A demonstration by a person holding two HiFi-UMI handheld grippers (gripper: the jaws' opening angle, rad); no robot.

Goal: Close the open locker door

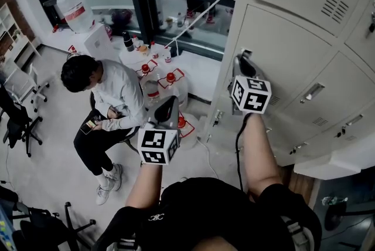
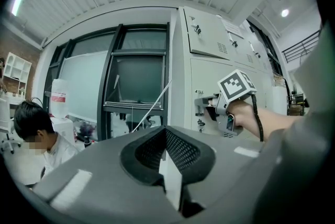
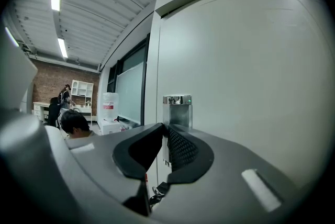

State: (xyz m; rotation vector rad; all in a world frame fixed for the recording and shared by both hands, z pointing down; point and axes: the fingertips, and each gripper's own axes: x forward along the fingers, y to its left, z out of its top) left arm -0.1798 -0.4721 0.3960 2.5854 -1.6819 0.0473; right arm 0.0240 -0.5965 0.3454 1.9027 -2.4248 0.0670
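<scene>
The grey locker bank fills the right of the head view. Its middle door point(image 1: 287, 50) point(image 3: 246, 87) looks almost flush with the frame; whether it has latched I cannot tell. My right gripper point(image 1: 241, 61) point(image 3: 163, 131) has its tips at the door's left edge, just below the metal latch plate point(image 3: 177, 108). Its jaws stand together with nothing between them. In the left gripper view the right gripper point(image 2: 209, 105) sits against that same latch edge. My left gripper point(image 1: 170, 102) point(image 2: 166, 136) hangs in the air left of the lockers, shut and empty.
A person point(image 1: 111, 97) sits on the floor-side left, head down. Water bottles with red caps point(image 1: 167, 82) stand beside them, and a large water jug point(image 1: 75, 8) further back. A white cord point(image 1: 205, 9) runs diagonally to the lockers. An office chair point(image 1: 17, 121) is at far left.
</scene>
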